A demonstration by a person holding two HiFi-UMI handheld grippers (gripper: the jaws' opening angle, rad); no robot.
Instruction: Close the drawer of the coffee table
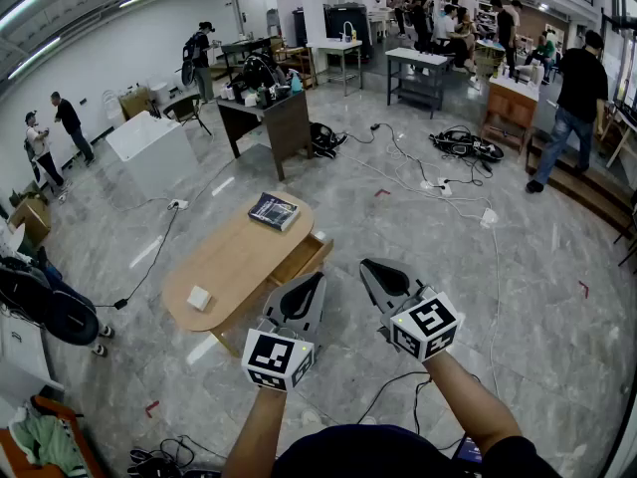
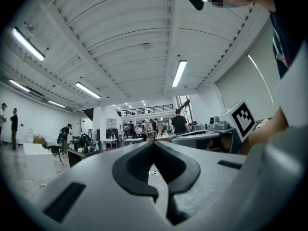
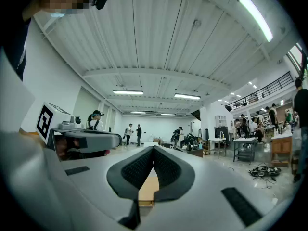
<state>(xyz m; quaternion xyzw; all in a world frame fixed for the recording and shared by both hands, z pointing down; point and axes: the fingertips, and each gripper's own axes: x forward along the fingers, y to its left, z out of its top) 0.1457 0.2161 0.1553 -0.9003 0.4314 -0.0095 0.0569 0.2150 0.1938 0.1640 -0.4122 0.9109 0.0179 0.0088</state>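
The oval wooden coffee table (image 1: pixel 234 267) stands on the grey floor, ahead and to the left of me. Its drawer (image 1: pixel 303 258) hangs pulled out on the right side. On top lie a dark book (image 1: pixel 273 210) and a small white box (image 1: pixel 199 298). My left gripper (image 1: pixel 319 277) hovers shut and holds nothing, just right of the table's near corner and below the drawer's front in the head view. My right gripper (image 1: pixel 365 264) is shut too, a little right of the drawer and apart from it. A strip of the wooden table (image 3: pixel 146 192) shows past the shut jaws in the right gripper view.
Cables (image 1: pixel 438 182) trail over the floor beyond the table and one (image 1: pixel 149 257) runs to its left. A dark desk (image 1: pixel 267 119) and a white cabinet (image 1: pixel 151 153) stand behind. A black bag (image 1: pixel 45 307) lies at the left. Several people stand around the hall.
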